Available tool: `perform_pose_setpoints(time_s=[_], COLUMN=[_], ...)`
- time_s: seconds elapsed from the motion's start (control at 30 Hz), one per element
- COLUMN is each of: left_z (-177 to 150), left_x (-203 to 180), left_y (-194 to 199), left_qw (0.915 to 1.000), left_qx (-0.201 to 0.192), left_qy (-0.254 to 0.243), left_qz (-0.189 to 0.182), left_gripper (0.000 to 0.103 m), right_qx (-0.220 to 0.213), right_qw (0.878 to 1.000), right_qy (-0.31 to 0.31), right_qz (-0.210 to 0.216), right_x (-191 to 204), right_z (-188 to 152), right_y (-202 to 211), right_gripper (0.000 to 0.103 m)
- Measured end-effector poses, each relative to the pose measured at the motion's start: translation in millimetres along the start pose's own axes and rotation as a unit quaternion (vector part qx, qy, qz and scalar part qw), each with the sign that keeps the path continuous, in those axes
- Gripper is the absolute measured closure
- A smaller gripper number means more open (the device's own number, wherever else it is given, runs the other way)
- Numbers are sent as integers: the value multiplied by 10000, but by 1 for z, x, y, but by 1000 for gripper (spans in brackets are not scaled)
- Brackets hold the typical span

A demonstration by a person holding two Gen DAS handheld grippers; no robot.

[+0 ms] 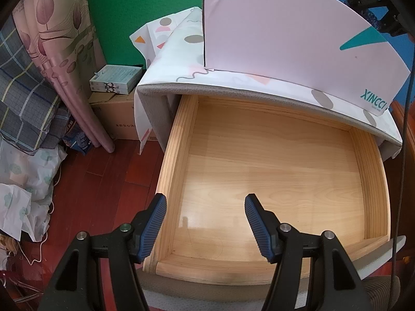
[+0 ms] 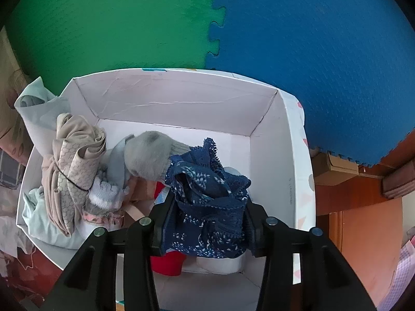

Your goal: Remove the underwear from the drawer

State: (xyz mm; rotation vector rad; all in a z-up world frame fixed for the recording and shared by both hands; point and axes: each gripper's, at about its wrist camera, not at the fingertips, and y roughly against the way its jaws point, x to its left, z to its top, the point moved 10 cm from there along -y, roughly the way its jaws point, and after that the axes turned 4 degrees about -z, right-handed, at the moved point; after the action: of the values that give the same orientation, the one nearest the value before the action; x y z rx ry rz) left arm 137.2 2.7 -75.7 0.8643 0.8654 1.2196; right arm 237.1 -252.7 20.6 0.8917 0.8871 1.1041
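The wooden drawer [image 1: 179, 155] is pulled out, and its bottom shows bare wood with no clothing on it. My left gripper [image 1: 205, 199] hangs open over its front left part, nothing between the blue pads. In the right wrist view a bunch of navy lace underwear [image 2: 207, 202] fills the gap between the fingers of my right gripper [image 2: 207, 207], touching both, and covers the fingertips. It hangs over the near right part of a white box [image 2: 181, 98]. Beige, grey and pale blue garments [image 2: 75, 165] lie in the box's left half.
The white box [image 1: 285, 39] stands on the patterned cloth over the cabinet top [image 1: 181, 59]. Left of the cabinet are a cardboard carton [image 1: 116, 119], a pink curtain [image 1: 64, 59] and bags [image 1: 28, 181] on the red wood floor. Green and blue foam mats [image 2: 311, 51] line the wall.
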Motion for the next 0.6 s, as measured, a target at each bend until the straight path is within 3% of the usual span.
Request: perform_pose_setpoints(time_s=[0.13, 0.4, 0.6], left_z=[0, 0, 0], left_x=[0, 0, -1], left_y=[1, 2, 4], left_qw=[10000, 10000, 10000], left_qx=[-5, -11, -42], left_qy=[2, 6, -32], left_qz=[10, 24, 33], left_gripper=[39, 39, 39], right_qx=[-32, -232, -316], right_qw=[10000, 9997, 9995], right_qy=[-20, -5, 10], right_qz=[13, 21, 40], right_x=[0, 1, 1], right_z=[-1, 2, 0], right_y=[4, 20, 32], right_gripper=[50, 24, 18])
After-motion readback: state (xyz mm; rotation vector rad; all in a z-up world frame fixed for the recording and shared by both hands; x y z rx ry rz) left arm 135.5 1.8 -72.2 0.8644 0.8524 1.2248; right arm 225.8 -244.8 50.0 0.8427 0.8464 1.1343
